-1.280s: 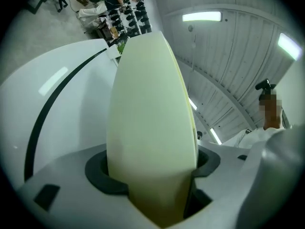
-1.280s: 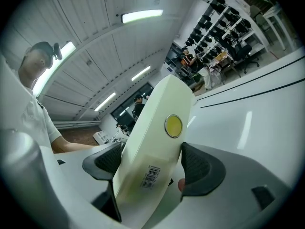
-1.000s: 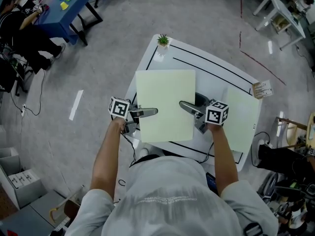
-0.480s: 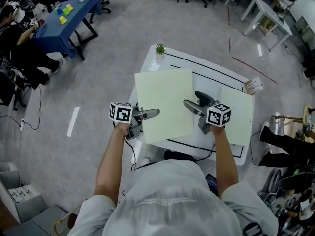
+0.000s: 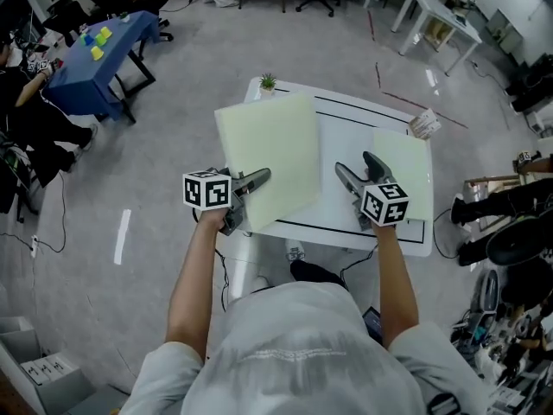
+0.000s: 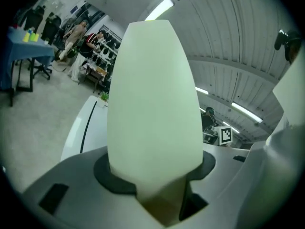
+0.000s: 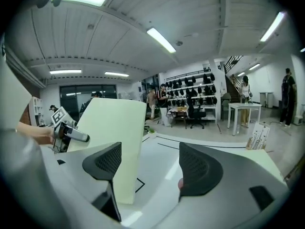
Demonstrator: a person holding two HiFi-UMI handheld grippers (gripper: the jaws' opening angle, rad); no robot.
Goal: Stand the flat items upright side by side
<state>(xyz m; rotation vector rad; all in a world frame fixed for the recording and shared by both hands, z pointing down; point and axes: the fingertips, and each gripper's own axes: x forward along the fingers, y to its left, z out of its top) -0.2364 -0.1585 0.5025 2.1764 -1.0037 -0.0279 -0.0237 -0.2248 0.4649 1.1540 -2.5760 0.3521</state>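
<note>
A large pale green flat board (image 5: 263, 150) stands tilted up on its edge at the left side of the white table (image 5: 346, 232). My left gripper (image 5: 257, 180) is shut on its near left edge; in the left gripper view the board (image 6: 152, 104) fills the space between the jaws. My right gripper (image 5: 354, 164) hovers over the table to the right of this board, open and holding nothing. In the right gripper view the board (image 7: 107, 147) rises just beyond the left jaw, not touched. A second pale board (image 5: 404, 167) lies flat on the table's right side.
A small potted plant (image 5: 268, 82) sits at the table's far left corner and a small card stand (image 5: 423, 124) at its far right. A blue table (image 5: 95, 59) with seated people is far left. Chairs and desks stand beyond.
My right gripper has let go of the big board and drawn off to the right. The board has swung left and tipped more upright in my left gripper.
</note>
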